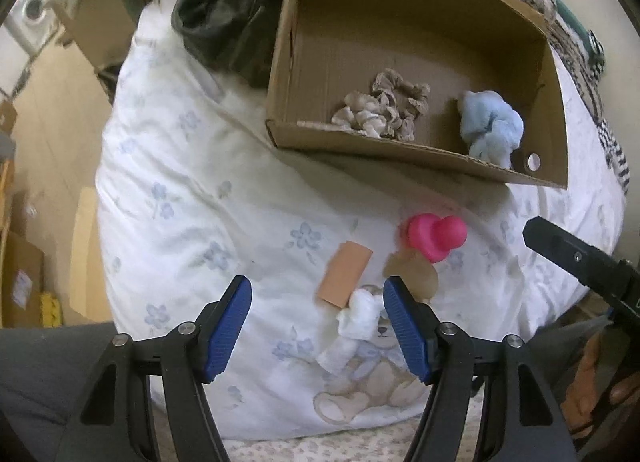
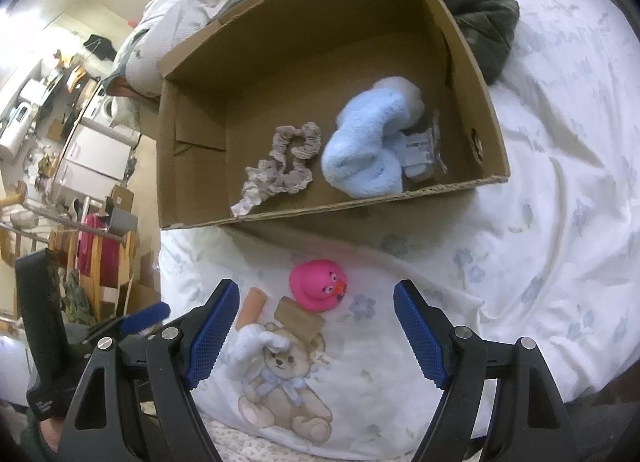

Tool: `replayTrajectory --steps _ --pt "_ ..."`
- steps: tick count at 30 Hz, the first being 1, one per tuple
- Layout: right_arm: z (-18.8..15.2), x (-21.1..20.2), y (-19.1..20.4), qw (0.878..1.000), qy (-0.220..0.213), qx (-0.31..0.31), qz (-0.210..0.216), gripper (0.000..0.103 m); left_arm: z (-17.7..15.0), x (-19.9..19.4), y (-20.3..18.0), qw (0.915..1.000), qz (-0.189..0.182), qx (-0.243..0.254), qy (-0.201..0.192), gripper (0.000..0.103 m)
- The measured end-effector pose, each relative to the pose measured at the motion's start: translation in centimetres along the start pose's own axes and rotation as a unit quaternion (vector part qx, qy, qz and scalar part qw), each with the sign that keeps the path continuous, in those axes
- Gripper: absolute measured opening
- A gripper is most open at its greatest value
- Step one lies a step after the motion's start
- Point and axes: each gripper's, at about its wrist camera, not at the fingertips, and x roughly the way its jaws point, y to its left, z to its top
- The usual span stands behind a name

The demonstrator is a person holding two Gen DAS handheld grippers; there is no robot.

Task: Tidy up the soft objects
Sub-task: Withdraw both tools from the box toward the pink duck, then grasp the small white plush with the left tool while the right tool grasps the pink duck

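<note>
Now both claws apart, empty; pink duck (image 2: 319, 285) upright, beak toward right claw (image 2: 316, 332).

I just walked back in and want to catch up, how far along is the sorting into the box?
Done: the scrunchies and blue socks lie in the box. In hand: nothing; both grippers are open, the left gripper poised around the white cloth. Left on the bed: that cloth, the pink duck, an orange sponge and a tan piece.
</note>
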Motion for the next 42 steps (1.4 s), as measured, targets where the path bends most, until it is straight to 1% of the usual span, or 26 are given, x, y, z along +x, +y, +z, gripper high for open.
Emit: replayTrajectory --steps 4,7,10,12,14,15,16,17,18,19,20,21,22,24,25,26,28,30,32,34,37,39,42 --pt "0.2 0.1 -0.7 1.0 0.002 0.02 0.001 0.084 -0.1 0.6 0.5 0.9998 -0.006 -0.013 0.011 0.065" --pt "0.4 0.2 -1.1 1.0 0.003 0.031 0.001 0.084 -0.4 1.5 0.1 0.9991 -0.019 -0.007 0.036 0.065" --pt "0.5 0.4 -1.1 0.999 0.004 0.032 0.001 0.084 -0.9 2.8 -1.2 0.9968 -0.037 0.013 0.07 0.065" --pt "0.5 0.5 -0.9 1.0 0.006 0.029 0.0 0.084 -1.7 3.8 -2.3 0.9947 -0.034 0.038 0.089 0.064" --pt "0.5 0.7 -0.9 1.0 0.009 0.026 -0.002 0.084 -2.3 4.7 -3.2 0.9939 -0.014 0.061 0.09 0.054" --pt "0.5 0.7 -0.9 1.0 0.01 0.025 -0.003 0.084 -2.4 5.1 -3.6 0.9935 -0.005 0.071 0.089 0.045" --pt "0.4 0.8 -0.9 1.0 0.011 0.026 -0.004 0.084 -2.5 5.6 -3.8 0.9925 0.001 0.079 0.094 0.038" --pt "0.5 0.9 -0.9 1.0 0.012 0.026 -0.005 0.084 -2.4 6.0 -3.9 0.992 -0.002 0.079 0.099 0.034" --pt "0.5 1.0 -0.9 1.0 0.014 0.027 -0.006 0.084 -2.4 6.3 -4.0 0.9918 -0.006 0.077 0.102 0.022" --pt "0.6 1.1 -1.0 0.999 0.016 0.028 -0.006 0.084 -2.4 6.5 -4.0 0.9913 -0.011 0.077 0.106 0.016" --pt "0.6 1.2 -1.1 0.999 0.018 0.03 -0.006 0.084 -2.5 6.5 -4.2 0.9907 -0.015 0.079 0.11 0.014" --pt "0.7 1.4 -1.2 0.999 0.021 0.033 -0.005 0.084 -2.6 6.4 -4.3 0.99 -0.021 0.081 0.113 0.009" --pt "0.7 1.6 -1.4 0.999 0.025 0.037 -0.004 0.084 -2.7 6.0 -4.5 0.9894 -0.035 0.084 0.114 0.009" --pt "0.8 1.9 -1.7 0.998 0.031 0.046 0.002 0.084 -2.5 4.6 -4.9 0.9894 -0.061 0.082 0.103 0.009" --pt "0.8 2.1 -1.9 0.998 0.035 0.051 0.007 0.084 -2.4 3.7 -5.2 0.9895 -0.073 0.085 0.091 0.009" --pt "0.8 2.3 -2.0 0.998 0.038 0.055 0.011 0.084 -2.1 2.4 -5.5 0.9899 -0.082 0.093 0.07 0.009" --pt "0.8 2.7 -2.2 0.997 0.046 0.062 0.02 0.084 -1.3 0.1 -5.6 0.9924 -0.081 0.09 0.022 0.009" --pt "0.8 3.3 -2.0 0.996 0.055 0.064 0.026 0.084 -0.6 -1.3 -5.0 0.994 -0.078 0.076 -0.006 0.009" --pt "0.9 3.9 -1.8 0.996 0.063 0.065 0.027 0.084 0.2 -2.1 -3.8 0.9962 -0.063 0.052 -0.03 0.009" --pt "1.0 4.7 -1.4 0.995 0.073 0.064 0.028 0.084 1.3 -2.0 -2.2 0.9978 -0.046 0.028 -0.038 0.009" --pt "1.1 6.2 -0.7 0.994 0.089 0.06 0.023 0.084 1.4 -0.9 -1.0 0.9991 -0.024 0.003 -0.034 0.009" --pt "1.3 7.1 -0.2 0.993 0.097 0.058 0.019 0.083 1.6 -0.7 -0.1 0.9994 -0.017 -0.008 -0.028 0.009" --pt "1.5 8.3 0.9 0.993 0.107 0.047 0.012 0.082 1.4 -0.5 0.6 0.9995 -0.017 -0.017 -0.021 0.009"
